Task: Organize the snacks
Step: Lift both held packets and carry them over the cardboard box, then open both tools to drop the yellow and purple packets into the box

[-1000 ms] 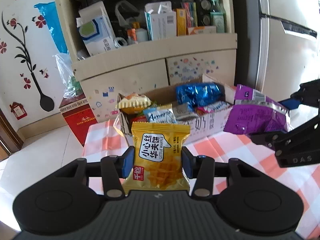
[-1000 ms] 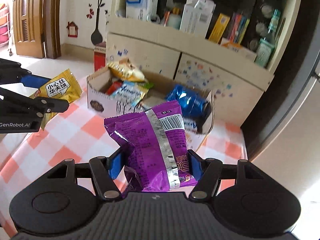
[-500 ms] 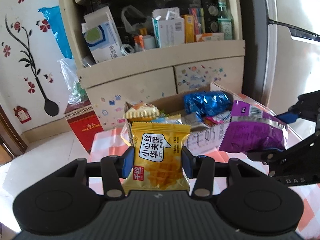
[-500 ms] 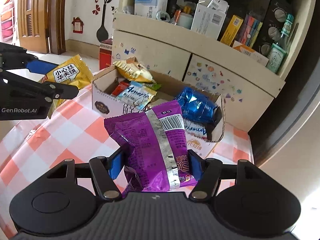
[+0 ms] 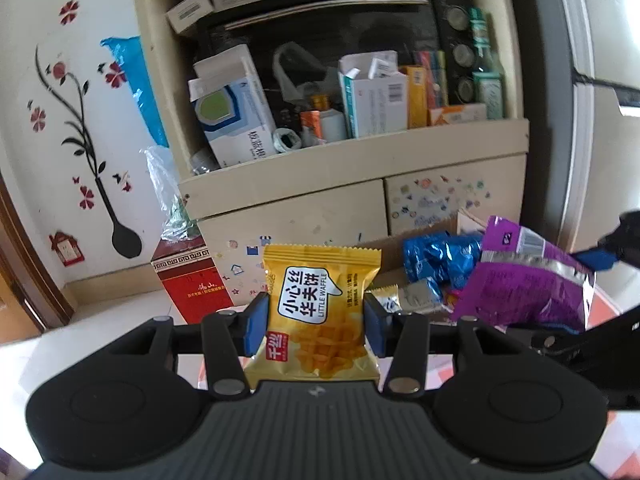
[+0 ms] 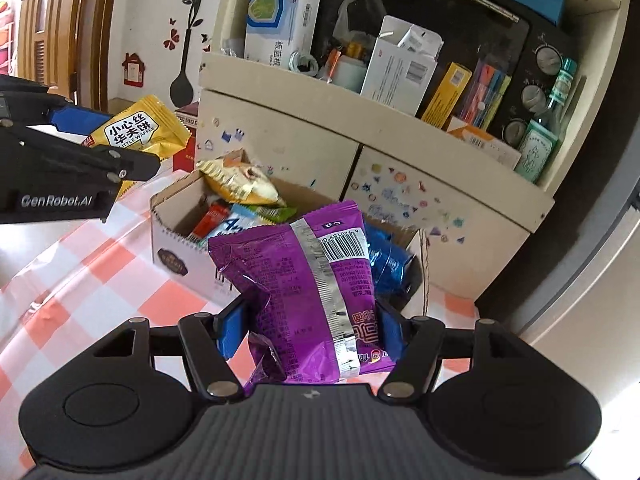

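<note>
Your left gripper [image 5: 316, 322] is clamped on a yellow waffle packet [image 5: 320, 316]; both blue pads press its side edges and the packet stands upright, printed face toward the camera. From the right wrist view the same packet [image 6: 138, 130] hangs in the air off to the left, above the table edge and short of the box.

Your right gripper [image 6: 306, 326] grips a purple snack bag [image 6: 304, 288], barcode and silver seam facing the camera, top tilted slightly right. The blue pads bear on its lower sides and the bag is crumpled at the bottom left. In the left wrist view the purple bag [image 5: 532, 280] sits to the right of the yellow packet, held off the table.

Just beyond the purple bag stands an open cardboard box [image 6: 180, 252] on a table with an orange-and-white checked cloth [image 6: 80, 292]. Inside the box: a blue foil bag [image 6: 388, 264] at the right end, a pale yellow packet [image 6: 240, 184] propped up at the left end, smaller wrappers between them.

Behind the box stands a cream cabinet [image 6: 320, 148], its shelf crowded with cartons and a dark oven [image 5: 340, 24]. A red box [image 5: 192, 280] stands on the floor to its left.
</note>
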Tool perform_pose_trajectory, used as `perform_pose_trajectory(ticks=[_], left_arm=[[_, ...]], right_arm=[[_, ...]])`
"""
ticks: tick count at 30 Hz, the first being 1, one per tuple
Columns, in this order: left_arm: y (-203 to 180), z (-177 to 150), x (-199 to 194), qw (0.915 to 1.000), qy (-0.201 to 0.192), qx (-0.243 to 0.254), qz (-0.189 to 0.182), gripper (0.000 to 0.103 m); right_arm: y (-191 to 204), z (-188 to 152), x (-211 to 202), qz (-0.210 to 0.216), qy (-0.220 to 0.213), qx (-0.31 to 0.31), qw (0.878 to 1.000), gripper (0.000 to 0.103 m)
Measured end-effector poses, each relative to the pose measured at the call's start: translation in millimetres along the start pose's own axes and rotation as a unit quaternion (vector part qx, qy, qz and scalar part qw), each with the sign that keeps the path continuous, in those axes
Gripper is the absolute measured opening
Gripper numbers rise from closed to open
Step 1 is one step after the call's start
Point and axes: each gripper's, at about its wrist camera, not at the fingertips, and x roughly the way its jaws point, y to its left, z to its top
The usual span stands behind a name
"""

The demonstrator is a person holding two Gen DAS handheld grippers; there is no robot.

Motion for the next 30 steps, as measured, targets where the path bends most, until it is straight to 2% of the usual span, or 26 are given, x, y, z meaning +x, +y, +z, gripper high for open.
perform_pose_trajectory(ticks=[7,17,23,29,30], left_arm=[[2.6,8.8,6.8,0.9998,-0.009,-0.02,0.004,0.048],[12.3,27.1,31.5,0.9977,-0.018,-0.066,0.001,0.048],[10.6,34.0,56.6,0.9981,-0.017,-0.059,-0.003,0.048],[17.7,34.7,87.2,0.9961,-0.005,-0.088,-0.009,0.048],[17.9,33.9,92.5,0.9958,-0.004,-0.091,-0.011,0.051]], right_arm=[[-7.9,9.8,7.7,-0.005,-0.009,0.016,1.0,0.072],[-39.1,27.9,14.5,-0.014,-0.039,0.088,0.995,0.072],[-45.0,38.1,32.9,0.003,-0.042,0.108,0.993,0.072],[-49.0,43.8,62.5,0.015,-0.043,0.15,0.988,0.072],[-49.0,43.7,67.9,0.013,-0.047,0.159,0.986,0.073]])
